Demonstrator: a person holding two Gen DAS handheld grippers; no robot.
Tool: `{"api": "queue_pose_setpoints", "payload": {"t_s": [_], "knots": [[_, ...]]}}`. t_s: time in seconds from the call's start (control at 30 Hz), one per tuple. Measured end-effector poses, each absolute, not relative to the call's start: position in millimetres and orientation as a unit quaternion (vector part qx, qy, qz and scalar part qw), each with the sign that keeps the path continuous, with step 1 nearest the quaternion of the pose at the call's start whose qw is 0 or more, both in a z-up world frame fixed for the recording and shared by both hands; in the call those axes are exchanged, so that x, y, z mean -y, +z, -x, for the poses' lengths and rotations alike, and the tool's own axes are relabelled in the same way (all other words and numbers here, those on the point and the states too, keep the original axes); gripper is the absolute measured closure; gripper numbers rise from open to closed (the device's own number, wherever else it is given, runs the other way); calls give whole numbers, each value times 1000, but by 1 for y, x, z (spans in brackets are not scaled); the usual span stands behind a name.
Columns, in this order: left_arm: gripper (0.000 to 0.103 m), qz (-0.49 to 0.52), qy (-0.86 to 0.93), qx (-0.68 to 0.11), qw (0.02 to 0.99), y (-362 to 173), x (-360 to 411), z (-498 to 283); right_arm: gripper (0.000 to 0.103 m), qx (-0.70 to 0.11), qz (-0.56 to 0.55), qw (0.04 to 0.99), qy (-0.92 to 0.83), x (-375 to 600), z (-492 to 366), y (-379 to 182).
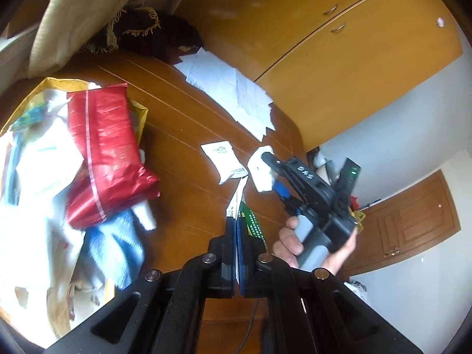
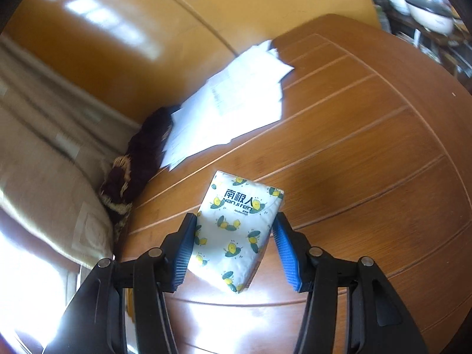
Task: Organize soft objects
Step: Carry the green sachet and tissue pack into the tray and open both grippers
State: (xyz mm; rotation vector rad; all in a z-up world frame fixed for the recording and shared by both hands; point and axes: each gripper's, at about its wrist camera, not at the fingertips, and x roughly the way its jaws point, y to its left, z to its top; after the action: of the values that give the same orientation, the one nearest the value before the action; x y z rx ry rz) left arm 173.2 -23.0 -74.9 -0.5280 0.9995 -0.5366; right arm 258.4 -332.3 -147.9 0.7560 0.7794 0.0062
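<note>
Straddling lemon-print tissue pack, right gripper apparently gripping, left gripper pinching thin packet

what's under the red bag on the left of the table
Under the red bag lie a blue fuzzy cloth and white papers or packets, all heaped in a yellow bag. Whatever sits directly beneath is covered.

On the table, the tissue pack sat between the right gripper's fingers, loose papers behind it, a fringed cloth left of those
</note>
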Motion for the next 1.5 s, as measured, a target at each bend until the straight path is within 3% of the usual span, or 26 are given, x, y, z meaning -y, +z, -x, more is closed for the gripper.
{"api": "queue_pose_setpoints", "payload": {"t_s": [0.67,0.93,1.3,1.37,1.4,1.47,1.5], "knots": [[103,325,-155,-370,856,-62,-134,-154,51,-302,-206,871,328,202,-224,-89],[103,329,-135,-375,856,-85,-157,-178,50,-312,-118,877,345,119,-222,-60],[102,278,-92,-388,874,-104,-144,-178,48,-353,-88,871,331,73,-239,-86],[100,261,-81,-386,881,-103,-141,-176,47,-355,-96,868,335,76,-240,-87],[93,251,-75,-386,885,-102,-138,-175,46,-354,-101,867,337,78,-239,-86],[67,235,-64,-383,891,-99,-133,-173,40,-353,-115,865,338,83,-237,-85],[48,231,-59,-375,896,-97,-131,-171,39,-351,-119,865,338,85,-236,-83]]}}
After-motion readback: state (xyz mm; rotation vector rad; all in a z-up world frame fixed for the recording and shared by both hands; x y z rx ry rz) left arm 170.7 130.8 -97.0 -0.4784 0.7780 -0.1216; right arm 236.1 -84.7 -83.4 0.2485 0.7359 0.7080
